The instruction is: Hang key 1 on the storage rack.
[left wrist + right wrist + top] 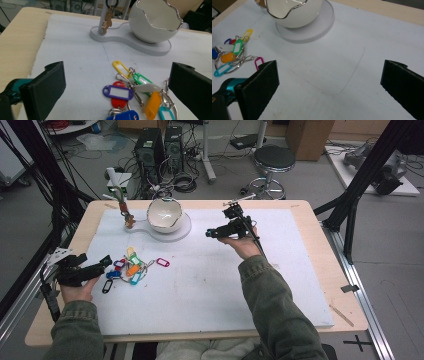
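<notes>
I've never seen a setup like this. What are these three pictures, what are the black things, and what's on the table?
A person seated at a table holds a hand-held two-jaw gripper in each hand. The high view looks down from above; the other two come from cameras on each gripper, looking past its black jaws. The left gripper is open, beside a bunch of coloured key tags. The right gripper is open too, over the bare white mat. Behind stands a white egg-shaped bowl on a stand. Nothing is held.
</notes>
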{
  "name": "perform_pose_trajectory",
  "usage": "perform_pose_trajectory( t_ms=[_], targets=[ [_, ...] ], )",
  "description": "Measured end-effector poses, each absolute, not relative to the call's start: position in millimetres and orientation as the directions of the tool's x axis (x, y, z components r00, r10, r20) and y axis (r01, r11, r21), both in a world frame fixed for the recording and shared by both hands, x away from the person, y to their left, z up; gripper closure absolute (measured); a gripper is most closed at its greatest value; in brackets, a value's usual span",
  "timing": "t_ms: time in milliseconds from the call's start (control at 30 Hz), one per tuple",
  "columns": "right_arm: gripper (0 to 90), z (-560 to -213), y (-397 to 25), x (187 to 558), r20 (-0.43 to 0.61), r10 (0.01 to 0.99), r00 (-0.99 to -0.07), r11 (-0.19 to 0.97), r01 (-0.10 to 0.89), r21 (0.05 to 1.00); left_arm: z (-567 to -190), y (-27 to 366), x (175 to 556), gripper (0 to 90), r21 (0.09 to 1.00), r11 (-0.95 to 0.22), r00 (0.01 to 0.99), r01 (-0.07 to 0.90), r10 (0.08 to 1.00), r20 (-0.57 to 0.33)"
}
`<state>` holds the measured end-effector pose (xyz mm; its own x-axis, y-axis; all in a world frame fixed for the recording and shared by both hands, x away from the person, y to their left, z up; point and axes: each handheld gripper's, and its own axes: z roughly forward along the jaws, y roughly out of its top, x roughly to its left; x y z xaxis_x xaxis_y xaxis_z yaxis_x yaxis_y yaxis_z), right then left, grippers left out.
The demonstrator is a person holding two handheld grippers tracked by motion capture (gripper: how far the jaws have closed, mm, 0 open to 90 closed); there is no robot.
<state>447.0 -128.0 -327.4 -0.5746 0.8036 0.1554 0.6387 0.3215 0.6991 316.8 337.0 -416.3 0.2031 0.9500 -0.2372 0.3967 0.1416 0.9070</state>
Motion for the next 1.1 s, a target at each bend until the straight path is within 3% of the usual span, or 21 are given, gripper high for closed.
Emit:
perform_pose_trajectory(
  t_ms=[267,1100],
  targets=[
    [0.8,-331.6,-155.7,439.1,0.192,0.83,-0.523,0.253,0.661,0.707,-416.6,336.4,317.2,1.8,0.905,0.144,0.201,0.399,0.95,-0.239],
    [0.8,-349.0,-214.1,402.5,0.132,0.898,-0.42,0.202,0.659,0.725,-416.3,334.7,316.6,1.8,0.904,0.136,0.205,0.404,0.95,-0.235]
  ],
)
